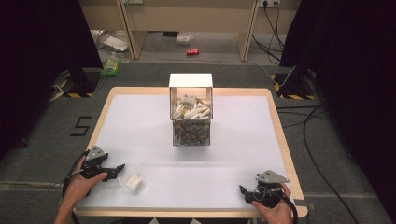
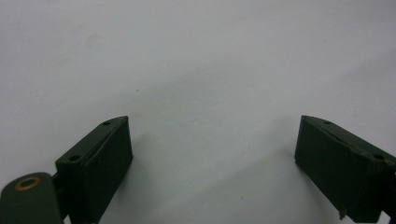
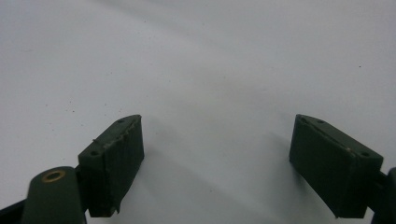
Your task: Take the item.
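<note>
- Left gripper, fingers spread and empty, rests near the tabletop front-left corner, just beside a small white cup.
- Right gripper, fingers parted, sits near the front-right corner.
- Cup contents indistinct.

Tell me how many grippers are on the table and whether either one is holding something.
2. The left gripper is at the near left, beside a small white cup; the right gripper is at the near right. Both are open and empty.
</note>
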A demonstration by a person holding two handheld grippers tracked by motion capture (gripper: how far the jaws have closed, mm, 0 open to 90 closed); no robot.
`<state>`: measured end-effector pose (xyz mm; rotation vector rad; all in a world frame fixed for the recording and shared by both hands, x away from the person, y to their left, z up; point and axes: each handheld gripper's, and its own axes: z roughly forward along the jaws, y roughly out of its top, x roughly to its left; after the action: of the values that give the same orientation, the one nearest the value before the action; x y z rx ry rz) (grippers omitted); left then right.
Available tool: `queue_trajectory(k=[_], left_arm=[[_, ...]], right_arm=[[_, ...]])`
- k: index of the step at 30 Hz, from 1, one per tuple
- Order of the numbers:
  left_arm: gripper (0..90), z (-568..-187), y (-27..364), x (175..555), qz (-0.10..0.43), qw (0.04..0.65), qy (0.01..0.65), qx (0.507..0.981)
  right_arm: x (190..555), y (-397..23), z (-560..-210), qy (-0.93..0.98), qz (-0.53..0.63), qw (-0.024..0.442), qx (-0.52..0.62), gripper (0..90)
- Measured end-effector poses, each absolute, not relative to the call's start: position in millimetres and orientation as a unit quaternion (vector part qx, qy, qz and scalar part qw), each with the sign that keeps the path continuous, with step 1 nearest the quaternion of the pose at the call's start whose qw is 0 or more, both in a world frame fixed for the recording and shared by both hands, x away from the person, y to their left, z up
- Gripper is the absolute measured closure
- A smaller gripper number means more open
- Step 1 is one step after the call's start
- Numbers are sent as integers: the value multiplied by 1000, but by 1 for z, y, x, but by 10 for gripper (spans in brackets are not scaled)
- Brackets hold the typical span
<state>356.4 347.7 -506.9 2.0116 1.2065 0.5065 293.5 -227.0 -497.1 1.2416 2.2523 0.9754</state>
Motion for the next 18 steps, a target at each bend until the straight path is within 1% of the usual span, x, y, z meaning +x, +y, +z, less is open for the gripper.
queue_trajectory(k=[7, 18], left_arm=[[103, -507, 348, 356, 197, 362, 468, 781], [103, -507, 348, 356, 197, 363, 468, 781]], right_arm=[[289, -229, -502, 795, 364, 205, 440, 179], [288, -229, -503, 793, 369, 206, 439, 177]])
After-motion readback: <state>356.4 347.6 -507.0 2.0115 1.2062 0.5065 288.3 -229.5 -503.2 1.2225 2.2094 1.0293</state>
